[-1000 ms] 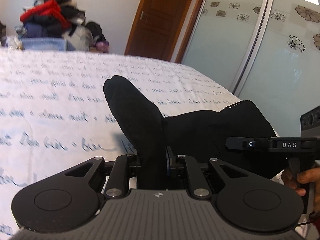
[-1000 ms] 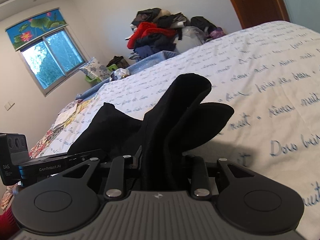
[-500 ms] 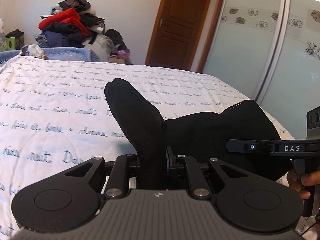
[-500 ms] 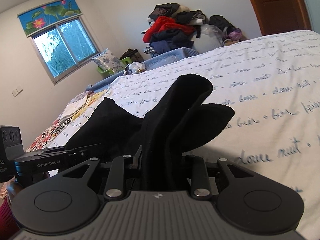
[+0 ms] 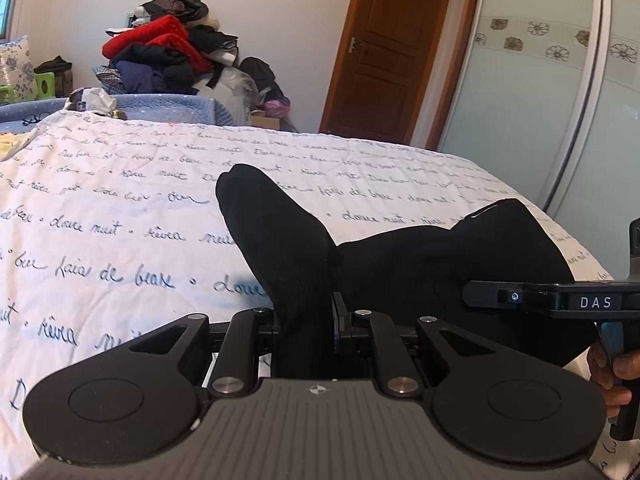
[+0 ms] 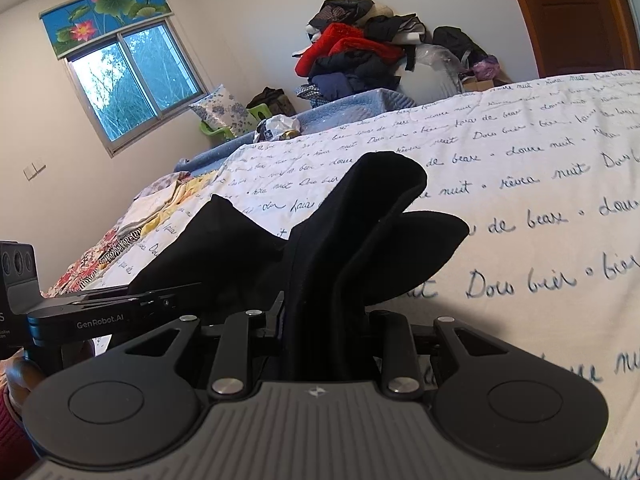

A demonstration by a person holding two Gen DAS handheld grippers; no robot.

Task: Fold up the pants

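The black pants [image 5: 440, 264] hang bunched between my two grippers over the bed. My left gripper [image 5: 306, 328] is shut on a fold of them that stands up from its jaws [image 5: 276, 232]. At the right edge of that view my right gripper [image 5: 520, 298] shows side-on, with a hand [image 5: 612, 368] on its handle. In the right wrist view my right gripper [image 6: 326, 328] is shut on a thicker bunch of the pants [image 6: 360, 220]. The left gripper [image 6: 120, 304] is low on the left there. The fabric hides the pads of both.
The bed cover [image 5: 120, 220] is white with blue handwriting; a patterned quilt [image 6: 132, 224] lies along its left side. A pile of clothes [image 5: 168, 52] stands behind the bed. A wooden door [image 5: 392, 52], a sliding wardrobe door [image 5: 540, 100] and a window [image 6: 132, 80] surround it.
Both grippers have carried the pants sideways across the bed; the room behind has slid to the right in both views. The grips and the shape of the held fabric are unchanged.
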